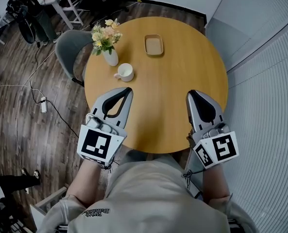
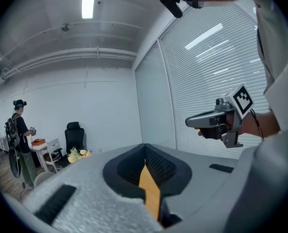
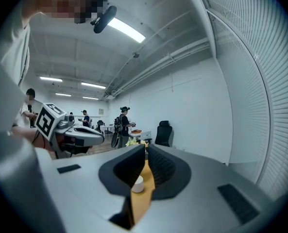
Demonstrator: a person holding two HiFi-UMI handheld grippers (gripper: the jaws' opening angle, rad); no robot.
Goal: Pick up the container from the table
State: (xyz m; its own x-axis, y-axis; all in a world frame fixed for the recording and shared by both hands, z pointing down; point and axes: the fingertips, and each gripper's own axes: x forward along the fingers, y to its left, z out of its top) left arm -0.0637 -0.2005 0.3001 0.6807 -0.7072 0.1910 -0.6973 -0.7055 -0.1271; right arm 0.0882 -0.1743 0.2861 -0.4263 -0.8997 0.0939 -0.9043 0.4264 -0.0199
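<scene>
the round wooden counter fills the middle of the head view. the container, a shallow tan tray with rounded corners, lies flat on it in the upper centre of the frame, apart from everything else. to its left a white vase of yellow and pink flowers stands near the counter's upper-left edge, and a white cup sits just below the vase, lower left of the container.

both grippers are held over the near half of the counter, well short of the container. the left gripper is at lower left, its tips angled toward the upper right. its own view shows the two jaws meeting at the tips, with only a sliver of wood showing through the gap behind them and nothing clamped. the right gripper is at lower right, pointing toward the top of the frame. its jaws are likewise pressed together and empty, with the cup visible in the distance through the slit.

a grey chair stands at the counter's upper-left side, and a person stands in the upper left corner.
</scene>
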